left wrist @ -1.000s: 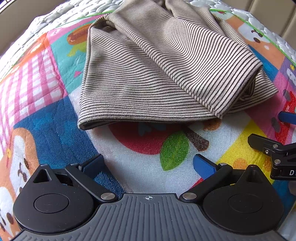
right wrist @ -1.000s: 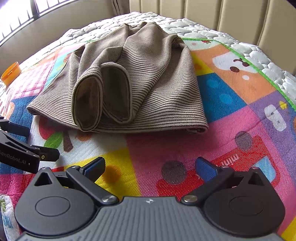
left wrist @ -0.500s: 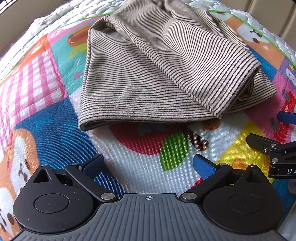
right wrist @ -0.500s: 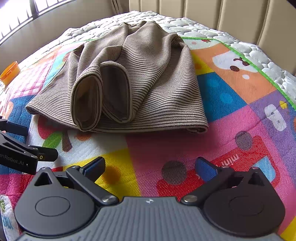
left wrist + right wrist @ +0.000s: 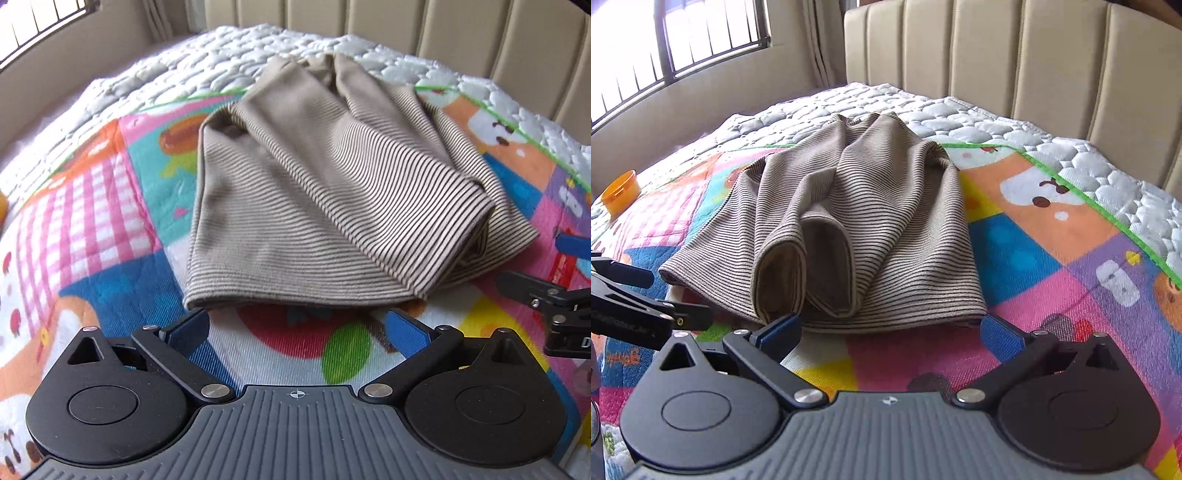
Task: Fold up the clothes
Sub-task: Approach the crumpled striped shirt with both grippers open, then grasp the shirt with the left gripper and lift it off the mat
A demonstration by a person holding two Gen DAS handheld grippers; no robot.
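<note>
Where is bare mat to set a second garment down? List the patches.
Free: the pink checked squares left of the striped top, and the blue and orange squares to its right. Crowded: the strip along its near hem, where both open grippers sit.

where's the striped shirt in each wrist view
Left wrist: striped shirt fills the centre, its hem just ahead of the open left gripper.
Right wrist: striped shirt centre-left, hem at the open right gripper.
Shared landmark: colourful play mat.
</note>
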